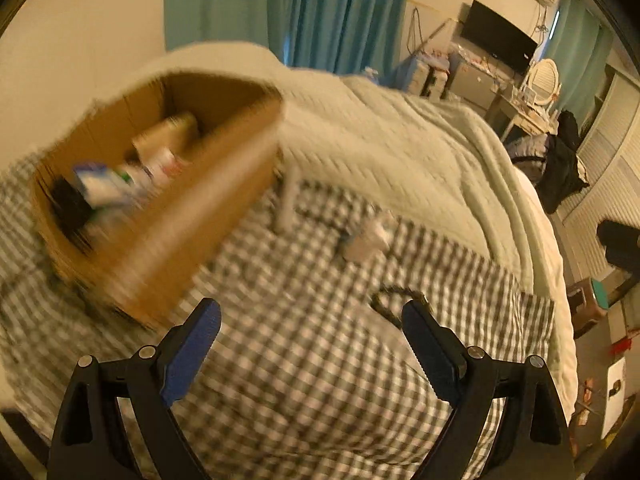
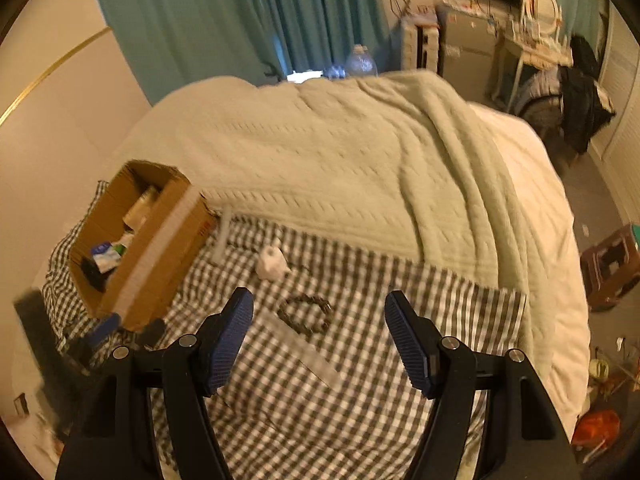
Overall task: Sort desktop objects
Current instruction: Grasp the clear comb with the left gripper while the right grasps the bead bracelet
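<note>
**Both grippers empty above the bed, loose items waiting beside the box**

I have the left gripper (image 1: pixel 310 320) and the right gripper (image 2: pixel 319 316) hanging over the checked cloth (image 2: pixel 360 380), jaws spread wide on both, nothing between the ribbed blue pads (image 2: pixel 234 344).

What remains to sort lies on the cloth toward its far edge, where the pale knitted blanket (image 2: pixel 340 160) begins. The dark braided loop (image 2: pixel 306 314), a bracelet or hair tie by the look of it, sits just ahead of my right gripper. I judge it light, limp and flexible; pinching across one side of the ring should lift it, though it may snag the fabric underneath. Beyond it rests a small white lump (image 2: pixel 270 264), rounded, possibly a soft figure or crumpled tissue; I cannot tell which, so I would squeeze gently across its middle. A slim pale stick (image 2: pixel 222 236) lies touching the cardboard box (image 2: pixel 160 248), thin and likely slippery, best taken at mid-length.

The box stands at the cloth's far left corner, open-topped, corrugated, already holding cartons and a dark object. The left view is heavily blurred.
</note>
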The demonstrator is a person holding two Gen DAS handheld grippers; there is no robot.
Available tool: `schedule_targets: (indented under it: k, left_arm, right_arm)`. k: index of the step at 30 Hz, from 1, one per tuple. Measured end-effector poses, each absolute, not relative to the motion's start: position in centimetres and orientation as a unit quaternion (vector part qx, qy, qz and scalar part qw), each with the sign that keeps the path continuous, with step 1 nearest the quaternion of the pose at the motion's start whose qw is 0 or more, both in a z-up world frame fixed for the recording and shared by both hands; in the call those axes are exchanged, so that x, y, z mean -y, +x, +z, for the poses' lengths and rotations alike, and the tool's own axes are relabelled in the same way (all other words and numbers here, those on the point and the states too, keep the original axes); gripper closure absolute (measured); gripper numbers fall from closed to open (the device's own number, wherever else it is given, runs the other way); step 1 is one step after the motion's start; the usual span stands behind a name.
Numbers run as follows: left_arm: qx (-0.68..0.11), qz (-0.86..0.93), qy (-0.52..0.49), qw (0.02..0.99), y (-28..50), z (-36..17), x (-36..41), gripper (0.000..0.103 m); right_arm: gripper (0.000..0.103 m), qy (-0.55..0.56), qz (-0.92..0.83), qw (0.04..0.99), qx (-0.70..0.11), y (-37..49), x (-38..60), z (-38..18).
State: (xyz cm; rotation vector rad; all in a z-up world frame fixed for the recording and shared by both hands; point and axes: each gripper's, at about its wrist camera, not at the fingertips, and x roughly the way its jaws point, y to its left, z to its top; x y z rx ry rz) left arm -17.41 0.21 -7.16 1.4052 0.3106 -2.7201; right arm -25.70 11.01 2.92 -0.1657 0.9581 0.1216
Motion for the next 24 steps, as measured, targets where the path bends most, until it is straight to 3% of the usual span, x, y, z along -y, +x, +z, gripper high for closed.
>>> schedule_targets:
  k: [5,11,15,17,18,20,24]
  left_arm:
    - [-0.079,-0.861,0.501,0.043,-18.4,-12.2,-4.8,0.009]
    - [-0.125,-0.826,0.547,0.051,-20.0,-17.7,-9.0,0.009]
    - [-0.072,-0.837,0.538,0.073,-21.8,-19.5,-10.6,0.010]
    - [-0.058,-0.849,0.523,0.052,-22.4,-19.9,-10.6,0.047]
    - [-0.045,-0.852,0.520,0.042,-22.6,-20.0,-10.6,0.078]
    - [-0.034,-0.853,0.521,0.019,-23.0,-20.2,-10.1,0.100]
    - [-0.075,-0.846,0.528,0.021,-23.0,-20.1,-7.5,0.103]
  right_arm:
    - [0.035,-0.107,0.046,0.876,-0.467,-24.7,-9.1,1.0]
    - [0.035,-0.116,0.030,0.865,-0.487,-22.8,-6.5,-2.2]
    - [0.035,-0.101,0.029,0.852,-0.512,-21.8,-4.7,-4.8]
    - [0.035,-0.100,0.027,0.846,-0.522,-21.4,-4.3,-6.1]
    - [0.035,-0.099,0.030,0.843,-0.528,-21.1,-4.2,-7.0]
    - [0.035,-0.097,0.034,0.836,-0.540,-20.4,-4.1,-8.5]
    - [0.035,-0.075,0.048,0.816,-0.572,-19.0,-4.8,-12.2]
